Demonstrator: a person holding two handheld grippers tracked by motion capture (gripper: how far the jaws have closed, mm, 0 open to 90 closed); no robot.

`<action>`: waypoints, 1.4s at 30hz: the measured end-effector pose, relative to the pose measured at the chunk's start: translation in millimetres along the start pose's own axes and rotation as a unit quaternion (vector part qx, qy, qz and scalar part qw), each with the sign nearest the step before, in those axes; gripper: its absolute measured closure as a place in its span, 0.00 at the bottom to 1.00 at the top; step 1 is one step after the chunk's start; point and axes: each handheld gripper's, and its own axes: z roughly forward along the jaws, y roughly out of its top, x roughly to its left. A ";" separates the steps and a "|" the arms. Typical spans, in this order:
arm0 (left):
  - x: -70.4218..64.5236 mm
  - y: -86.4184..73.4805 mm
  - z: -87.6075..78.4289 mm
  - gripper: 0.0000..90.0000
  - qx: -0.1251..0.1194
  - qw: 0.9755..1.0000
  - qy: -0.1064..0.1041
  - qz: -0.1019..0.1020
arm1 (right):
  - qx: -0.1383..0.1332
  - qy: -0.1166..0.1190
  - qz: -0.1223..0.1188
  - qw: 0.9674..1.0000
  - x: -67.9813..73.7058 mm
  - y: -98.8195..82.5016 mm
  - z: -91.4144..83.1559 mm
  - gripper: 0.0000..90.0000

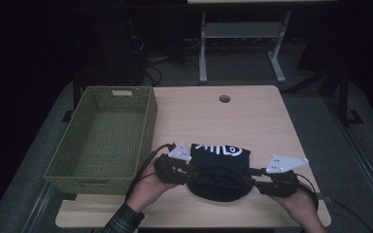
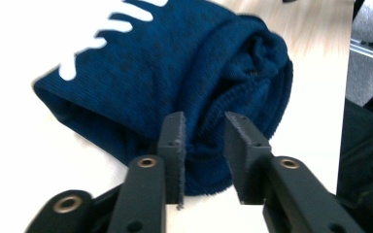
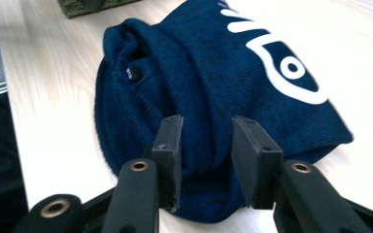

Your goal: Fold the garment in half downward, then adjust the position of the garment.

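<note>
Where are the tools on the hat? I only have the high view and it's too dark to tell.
Observer: Left tool straddles a fold at one end of the dark blue knitted hat with white print; its jaws are apart with fabric between them.
Operator: Right one?
Observer: Right tool is the same at the other end, jaws apart around a ridge of fabric.
Operator: Any tag or label on the hat?
Observer: A small dark tab sits on the folded brim, seen in the right gripper view.
</note>
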 end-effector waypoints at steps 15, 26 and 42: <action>50.1 38.6 31.7 0.95 -0.017 0.998 0.053 -0.034 | 0.034 0.030 0.000 0.999 -16.8 4.3 36.2 0.96; 64.4 31.6 82.0 0.95 0.043 0.997 0.048 -0.043 | 0.072 0.069 -0.011 0.995 0.1 -5.9 57.1 1.00; 72.3 34.2 103.5 0.99 0.047 0.998 0.028 -0.031 | 0.072 0.101 -0.041 0.991 36.1 -0.3 73.3 1.00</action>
